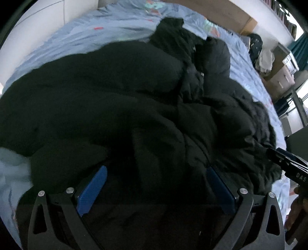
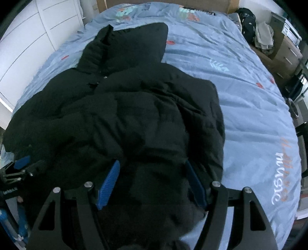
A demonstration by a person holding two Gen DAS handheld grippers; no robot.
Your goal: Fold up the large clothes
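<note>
Lying rumpled across the blue patterned bed sheet point(image 2: 240, 96), hood toward the headboard, the bulky black padded coat point(image 2: 125, 107) looks soft, puffy and springy. Left gripper point(image 1: 156, 184) and right gripper point(image 2: 152, 184) have jaws spread around its near hem, the best hold.

Both wrist cameras look down close over the black padded coat point(image 1: 119, 92) on the bed point(image 2: 240, 92), facing its headboard point(image 2: 163, 2); both share them.
</note>
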